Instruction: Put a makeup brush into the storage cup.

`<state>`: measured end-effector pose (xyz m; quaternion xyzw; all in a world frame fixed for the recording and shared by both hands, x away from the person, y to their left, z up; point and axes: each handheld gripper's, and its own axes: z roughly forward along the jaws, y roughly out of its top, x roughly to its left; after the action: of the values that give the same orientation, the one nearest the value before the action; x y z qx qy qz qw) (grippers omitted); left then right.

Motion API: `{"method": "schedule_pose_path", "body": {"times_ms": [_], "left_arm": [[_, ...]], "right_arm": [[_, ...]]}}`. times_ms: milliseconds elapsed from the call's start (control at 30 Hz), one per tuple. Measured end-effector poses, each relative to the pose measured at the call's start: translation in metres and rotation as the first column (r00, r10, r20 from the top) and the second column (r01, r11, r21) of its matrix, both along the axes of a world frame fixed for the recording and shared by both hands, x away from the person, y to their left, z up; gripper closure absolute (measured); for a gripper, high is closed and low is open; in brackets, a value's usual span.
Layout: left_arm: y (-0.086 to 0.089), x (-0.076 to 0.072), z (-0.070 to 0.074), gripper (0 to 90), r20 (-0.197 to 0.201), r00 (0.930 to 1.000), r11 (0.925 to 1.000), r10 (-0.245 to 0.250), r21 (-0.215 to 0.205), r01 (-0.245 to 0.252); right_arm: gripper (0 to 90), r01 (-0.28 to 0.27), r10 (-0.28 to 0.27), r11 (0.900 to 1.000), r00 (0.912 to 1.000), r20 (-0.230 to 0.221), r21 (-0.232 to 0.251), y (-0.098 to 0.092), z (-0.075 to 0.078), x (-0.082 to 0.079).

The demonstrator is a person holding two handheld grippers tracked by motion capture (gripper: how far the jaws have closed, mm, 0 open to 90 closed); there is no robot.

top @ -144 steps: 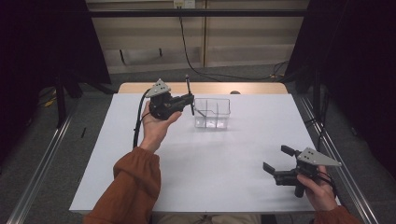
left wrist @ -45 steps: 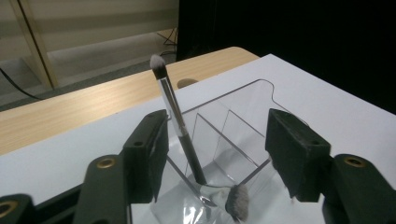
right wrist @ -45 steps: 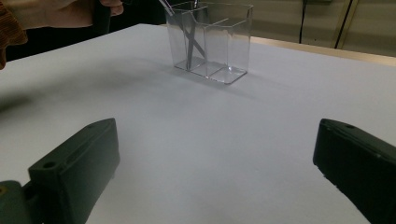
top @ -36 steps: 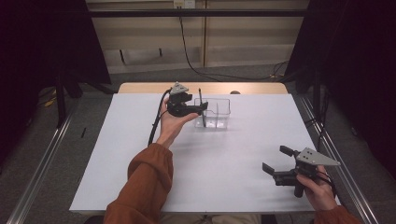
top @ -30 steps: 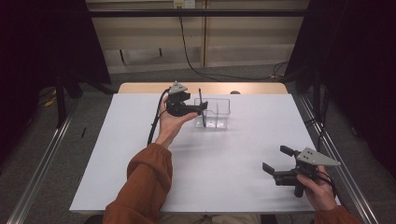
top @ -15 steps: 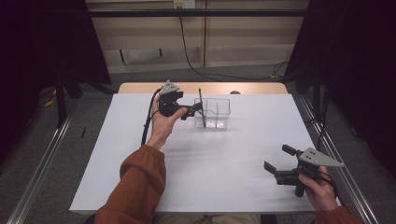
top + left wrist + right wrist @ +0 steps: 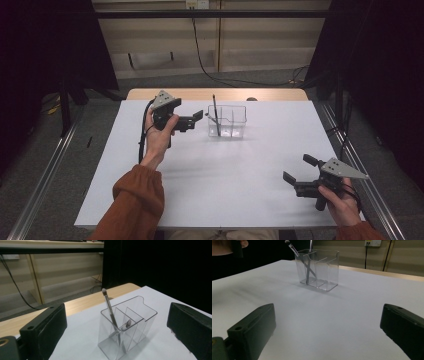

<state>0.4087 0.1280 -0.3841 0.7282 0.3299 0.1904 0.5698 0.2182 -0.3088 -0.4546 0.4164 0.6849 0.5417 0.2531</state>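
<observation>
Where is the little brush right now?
In the high view the brush stands leaning in the left end compartment of the clear box, at the far middle of the white table, just right of the open left claw.

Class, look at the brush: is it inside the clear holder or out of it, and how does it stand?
Inside. The brush stands tilted in an end compartment of the clear holder, bristles up above the rim.
</observation>
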Motion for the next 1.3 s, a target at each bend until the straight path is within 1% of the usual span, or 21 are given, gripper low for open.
{"method": "schedule_pose_path", "body": {"times_ms": [67,167,233,267,367,400,467,533,567,600,667,700,767,800,833,933,1000,1100,1200,1233,1300], "left_arm": [[0.006,-0.004,0.000,3.3,0.014,0.9996,0.9996,0.023,0.016,-0.023],[0.015,-0.007,0.000,3.3,0.011,0.9992,0.9992,0.038,-0.011,-0.038],[0.019,-0.008,0.000,3.2,0.006,0.9990,0.9990,0.043,-0.009,-0.043],[0.022,-0.010,-0.001,3.3,0.011,0.9985,0.9986,0.053,-0.006,-0.053],[0.026,-0.015,-0.002,2.9,0.009,0.9983,0.9983,0.058,-0.009,-0.058],[0.028,-0.017,-0.002,2.7,0.005,0.9990,0.9988,0.044,-0.020,-0.044],[0.031,-0.022,-0.002,3.0,0.003,0.9992,0.9988,0.039,-0.029,-0.038],[0.036,-0.028,-0.003,3.0,0.017,0.9991,0.9988,0.039,-0.031,-0.038],[0.038,-0.030,-0.004,2.9,0.021,0.9986,0.9979,0.048,-0.045,-0.047],[0.041,-0.032,-0.005,2.9,0.027,0.9983,0.9978,0.052,-0.042,-0.051],[0.046,-0.035,-0.006,3.4,0.021,0.9974,0.9970,0.068,-0.039,-0.067],[0.048,-0.037,-0.006,3.4,0.019,0.9967,0.9959,0.079,-0.045,-0.078],[0.051,-0.040,-0.007,3.4,0.028,0.9960,0.9956,0.085,-0.042,-0.083],[0.053,-0.042,-0.008,3.3,0.034,0.9955,0.9958,0.088,-0.029,-0.087],[0.054,-0.044,-0.009,3.2,0.035,0.9951,0.9955,0.092,-0.026,-0.091],[0.059,-0.052,-0.011,2.8,0.037,0.9960,0.9964,0.081,-0.028,-0.080],[0.062,-0.058,-0.013,2.7,0.037,0.9959,0.9963,0.083,-0.025,-0.082],[0.068,-0.067,-0.014,2.0,0.050,0.9951,0.9963,0.085,-0.009,-0.085],[0.075,-0.075,-0.015,2.0,0.046,0.9961,0.9970,0.075,-0.024,-0.074],[0.078,-0.078,-0.016,2.2,0.052,0.9956,0.9969,0.078,-0.018,-0.077],[0.083,-0.080,-0.019,2.0,0.039,0.9956,0.9962,0.085,-0.025,-0.084]], "right_arm": [[0.0,0.003,-0.003,1.000,1.0000,0.003,-0.004,0.000,0.000,0.000],[0.0,0.005,-0.005,1.000,1.0000,0.007,-0.007,0.000,0.000,0.000],[0.0,0.003,-0.003,1.000,1.0000,0.007,-0.007,-0.001,0.000,0.000],[0.0,-0.001,0.001,1.000,1.0000,0.006,-0.007,-0.001,0.000,0.000],[0.0,-0.003,0.003,1.000,1.0000,0.009,-0.004,-0.001,0.001,-0.001],[0.0,-0.004,0.004,1.000,1.0000,0.008,-0.001,-0.001,0.001,-0.001],[0.0,-0.002,0.002,1.000,1.0000,0.009,-0.001,-0.001,0.001,-0.001],[0.0,-0.009,0.009,1.000,0.9999,0.008,0.000,-0.001,0.001,-0.001],[0.1,-0.011,0.011,1.000,0.9999,0.010,-0.003,-0.001,0.001,-0.002],[0.1,-0.012,0.012,1.000,0.9999,0.009,-0.004,-0.001,0.001,-0.001],[0.2,-0.018,0.018,1.000,0.9998,0.007,0.005,-0.001,0.001,-0.001],[0.3,-0.018,0.018,1.000,0.9998,0.007,0.008,-0.001,0.001,-0.001],[0.5,-0.020,0.020,1.000,0.9998,0.008,0.003,-0.001,0.001,-0.001],[0.5,-0.020,0.020,1.000,0.9998,0.008,0.004,-0.001,0.001,-0.001],[0.5,-0.019,0.019,1.000,0.9998,0.008,0.005,-0.001,0.001,-0.001],[0.5,-0.020,0.019,1.000,0.9998,0.009,0.006,-0.001,0.001,-0.001],[0.5,-0.020,0.020,1.000,0.9998,0.009,0.007,-0.001,0.001,-0.002],[0.5,-0.020,0.020,1.000,0.9997,0.011,0.004,-0.002,0.001,-0.002],[0.5,-0.019,0.019,1.000,0.9997,0.013,0.002,-0.001,0.001,-0.002],[0.5,-0.021,0.021,1.000,0.9997,0.013,0.002,-0.001,0.001,-0.002],[0.4,-0.020,0.020,1.000,0.9997,0.013,0.003,-0.001,0.001,-0.002]]}}
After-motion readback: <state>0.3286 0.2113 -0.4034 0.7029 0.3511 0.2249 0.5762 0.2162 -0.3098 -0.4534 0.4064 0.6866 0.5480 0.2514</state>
